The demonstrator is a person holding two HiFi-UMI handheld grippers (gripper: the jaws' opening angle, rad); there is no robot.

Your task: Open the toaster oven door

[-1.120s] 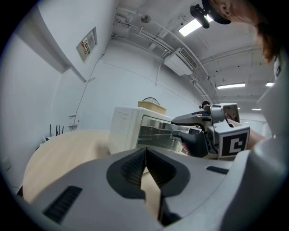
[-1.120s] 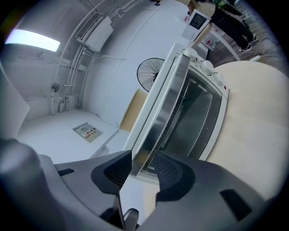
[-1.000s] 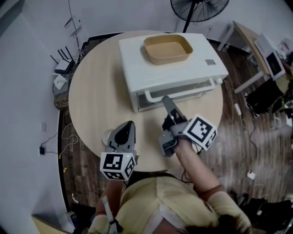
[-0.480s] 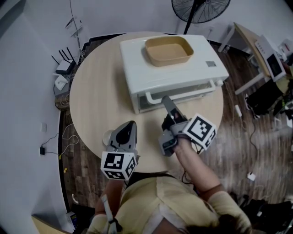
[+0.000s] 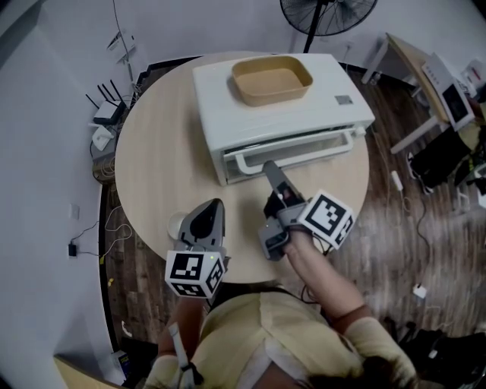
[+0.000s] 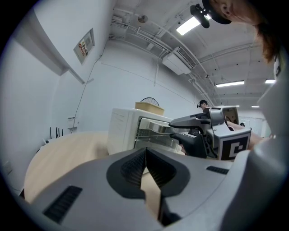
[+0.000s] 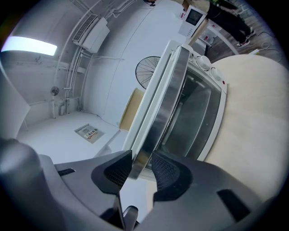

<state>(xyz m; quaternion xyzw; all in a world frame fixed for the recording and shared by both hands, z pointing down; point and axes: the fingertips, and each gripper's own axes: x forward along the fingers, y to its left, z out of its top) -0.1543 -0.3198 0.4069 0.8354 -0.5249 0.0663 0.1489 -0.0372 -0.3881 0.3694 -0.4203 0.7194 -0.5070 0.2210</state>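
A round pale table (image 5: 156, 163) stands on dark plank floor (image 5: 395, 243), a standing fan (image 5: 328, 11) behind, strip lights (image 6: 188, 25) overhead.

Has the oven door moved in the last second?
Yes, slightly. The door has tipped out from the toaster oven body toward the person, now ajar, with the right gripper shut on its handle.

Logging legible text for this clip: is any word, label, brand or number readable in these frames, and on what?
No text reads clearly in any view.
Grey label on top of the toaster oven: too small to read.
Wall sign: blurred, unreadable.
Marker cubes on the left gripper and right gripper: black-and-white patterns only, no letters.
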